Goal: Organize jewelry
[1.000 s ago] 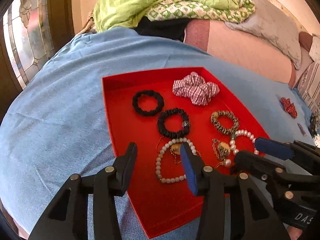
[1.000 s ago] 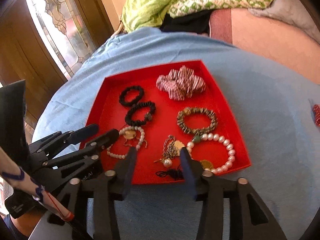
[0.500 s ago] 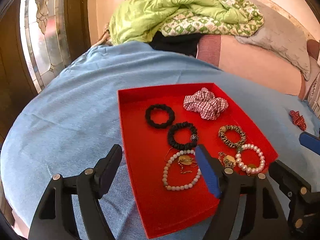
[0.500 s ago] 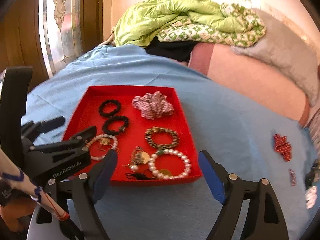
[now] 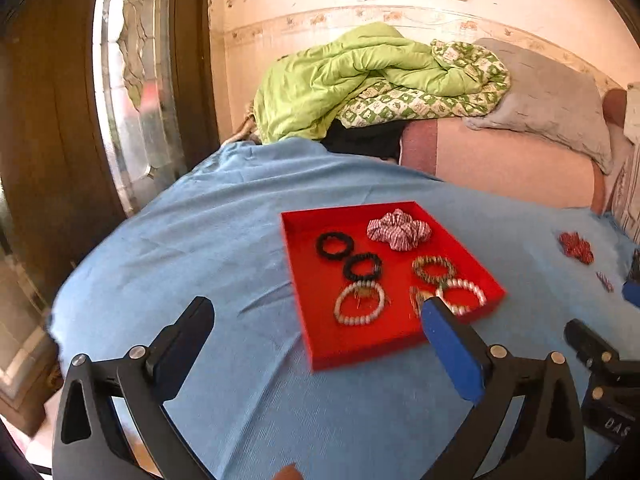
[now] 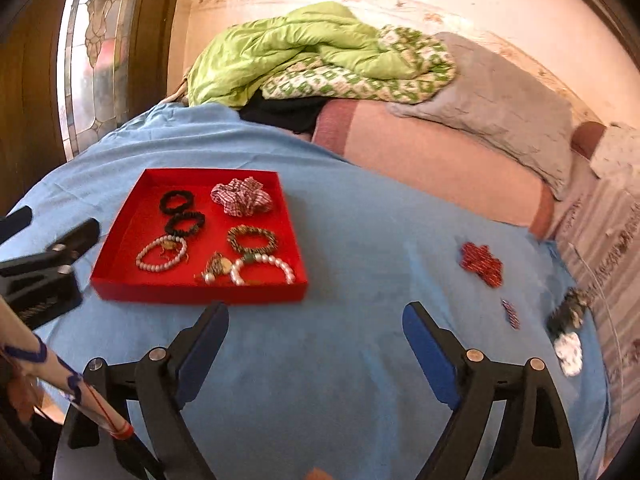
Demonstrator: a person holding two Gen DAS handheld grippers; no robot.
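Observation:
A red tray (image 5: 344, 350) (image 6: 120, 220) lies on the blue cloth. It holds two black scrunchies (image 5: 334, 245), a checked scrunchie (image 5: 398, 232) (image 6: 242, 197), a beaded bracelet (image 6: 252, 239), two pearl bracelets (image 5: 359, 307) (image 6: 162, 254) and a gold piece (image 6: 218, 266). A red sequin piece (image 6: 481, 263) (image 5: 576, 246), a small red clip (image 6: 510, 313) and a dark and white item (image 6: 567, 332) lie on the cloth to the right. My left gripper (image 5: 316, 338) is open and empty, just short of the tray's near edge. My right gripper (image 6: 316, 336) is open and empty, over bare cloth right of the tray.
A green quilt (image 5: 360, 80) and grey pillow (image 5: 552, 100) lie piled on a pink bed behind the cloth. A wooden door with leaded glass (image 5: 128, 80) stands on the left. The cloth's edge drops off at the left.
Both grippers have pulled back and up from the tray and opened wider. The right gripper has swung to the right, toward the loose items on the cloth.

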